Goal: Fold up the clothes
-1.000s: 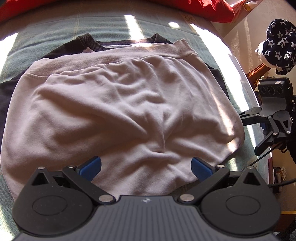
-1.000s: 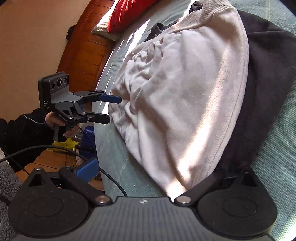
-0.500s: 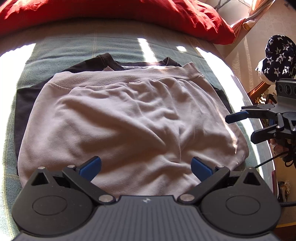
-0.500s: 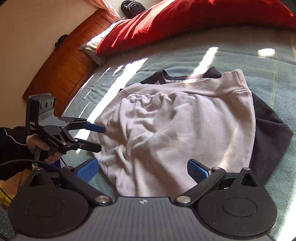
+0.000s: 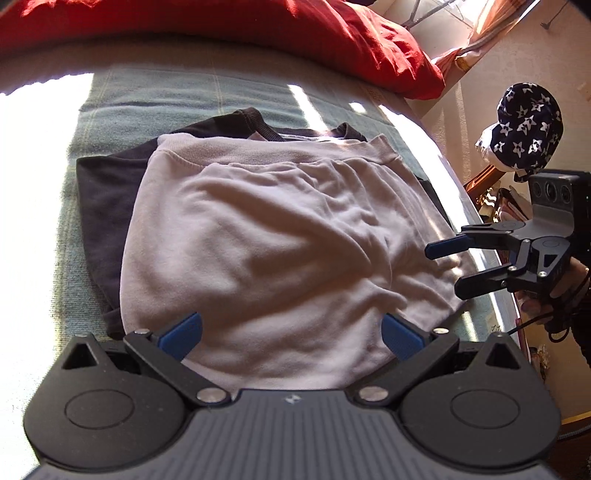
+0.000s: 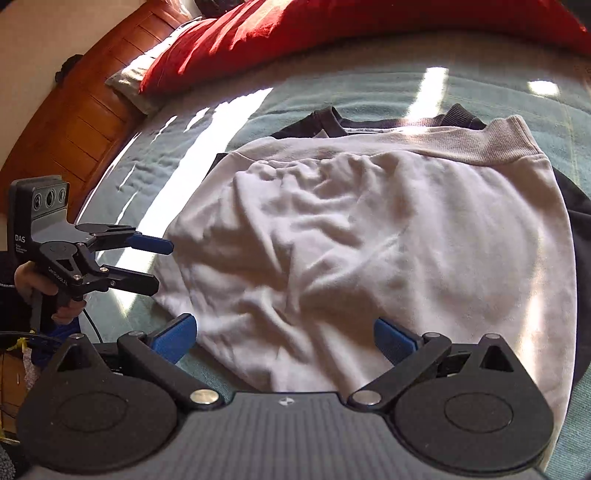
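A folded pale pink sweatshirt lies wrinkled on top of a folded dark garment on the bed. My left gripper hovers open at the sweatshirt's near edge, nothing between its blue pads. My right gripper is open too and holds nothing; in the left wrist view it hangs at the sweatshirt's right edge. A hand grips each handle.
The teal blanket covers the bed, with bright sun patches. A red pillow lies along the far side. A wooden headboard stands at the left. A navy star-print cloth hangs beyond the bed's right edge.
Both cameras have pulled back and tilted up, showing more bed and pillow. The right gripper has swung from the sweatshirt's side to face it squarely. Both stay open.
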{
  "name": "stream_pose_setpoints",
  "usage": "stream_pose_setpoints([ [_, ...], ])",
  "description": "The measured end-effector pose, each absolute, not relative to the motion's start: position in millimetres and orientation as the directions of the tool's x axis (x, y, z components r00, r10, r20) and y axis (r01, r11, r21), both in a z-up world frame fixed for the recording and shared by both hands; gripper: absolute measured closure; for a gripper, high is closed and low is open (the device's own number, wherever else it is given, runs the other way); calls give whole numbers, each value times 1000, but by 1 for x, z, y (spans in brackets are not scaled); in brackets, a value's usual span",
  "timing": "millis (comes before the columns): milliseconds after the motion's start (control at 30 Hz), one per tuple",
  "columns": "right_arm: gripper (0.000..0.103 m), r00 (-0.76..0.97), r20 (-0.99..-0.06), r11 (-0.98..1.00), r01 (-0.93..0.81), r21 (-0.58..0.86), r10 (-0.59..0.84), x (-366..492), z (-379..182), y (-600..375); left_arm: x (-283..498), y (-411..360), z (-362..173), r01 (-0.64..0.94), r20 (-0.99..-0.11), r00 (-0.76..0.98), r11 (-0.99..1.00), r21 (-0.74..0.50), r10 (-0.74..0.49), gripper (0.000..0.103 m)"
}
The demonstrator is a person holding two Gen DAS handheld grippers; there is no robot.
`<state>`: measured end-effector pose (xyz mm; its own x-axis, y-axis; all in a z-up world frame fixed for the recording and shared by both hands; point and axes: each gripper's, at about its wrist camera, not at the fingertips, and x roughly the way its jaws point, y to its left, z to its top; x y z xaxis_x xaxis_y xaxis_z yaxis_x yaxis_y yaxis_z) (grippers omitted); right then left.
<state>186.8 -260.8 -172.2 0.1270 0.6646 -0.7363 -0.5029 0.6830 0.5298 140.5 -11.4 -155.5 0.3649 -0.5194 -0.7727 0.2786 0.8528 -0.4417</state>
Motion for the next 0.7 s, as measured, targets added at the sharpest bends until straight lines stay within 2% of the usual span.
stream_pose_setpoints([
  [133,0,131,-721,662,-530,529,681,196,-176,-201,158,0,-170,293,-755,370,840,-457,-541,1],
  [300,0,93,-808,733,-491,471,581,188,-200,-180,135,26,-188,268,-750,301,807,-526,-589,1],
  [533,0,136,-833,774,-472,421,536,190,-177,-172,145,49,-161,331,-667,391,773,-541,-634,1],
  [700,0,164,-811,770,-464,439,561,202,-167,-149,179,60,-174,303,-658,421,780,-547,-625,1],
])
